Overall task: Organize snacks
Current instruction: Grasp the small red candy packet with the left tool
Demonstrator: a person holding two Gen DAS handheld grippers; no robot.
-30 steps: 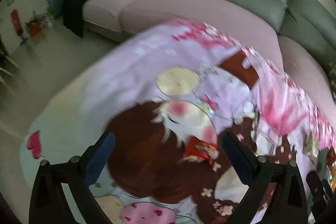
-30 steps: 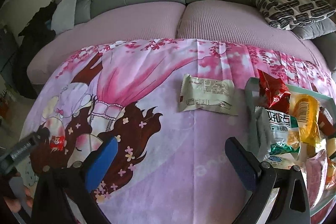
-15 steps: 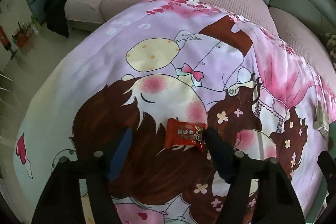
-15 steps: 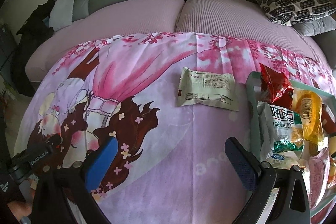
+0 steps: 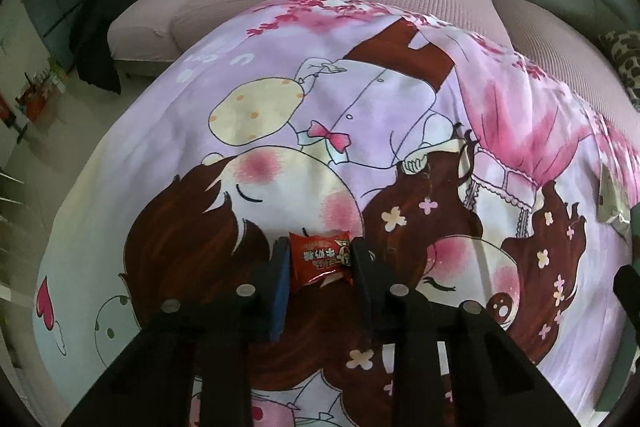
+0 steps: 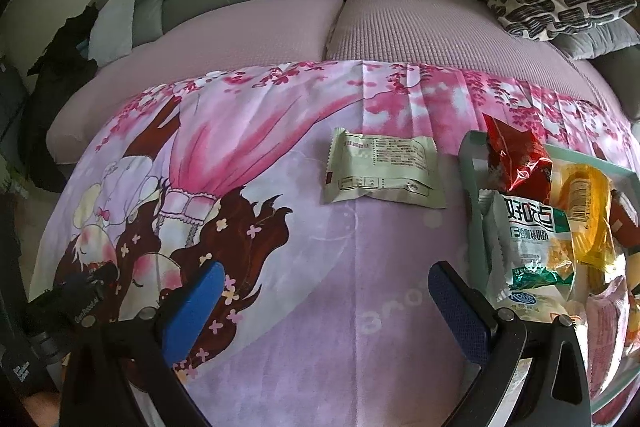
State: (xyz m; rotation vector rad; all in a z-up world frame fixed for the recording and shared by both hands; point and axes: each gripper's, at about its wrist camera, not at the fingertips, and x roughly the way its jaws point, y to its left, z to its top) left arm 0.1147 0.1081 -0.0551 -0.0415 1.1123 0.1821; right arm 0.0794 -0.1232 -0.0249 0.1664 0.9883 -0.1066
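The left gripper (image 5: 319, 259), jaws just closed, clamps a small glossy red snack packet (image 5: 320, 260) with white print on the cartoon blanket (image 5: 360, 115); the right gripper (image 6: 324, 291) gapes empty above the blanket.

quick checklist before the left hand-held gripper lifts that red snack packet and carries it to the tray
1. Left hand-held gripper closed on the red snack packet: ok, jaws have just been closing and the pads press both its sides.
2. Grip depth: cannot tell, the packet's near end is hidden.
3. Tray has room: not ok, already heaped with snacks.
4. Right hand-held gripper out of the way: ok, open and empty over the cloth.
5. Pale green packet: not ok, outside the tray.
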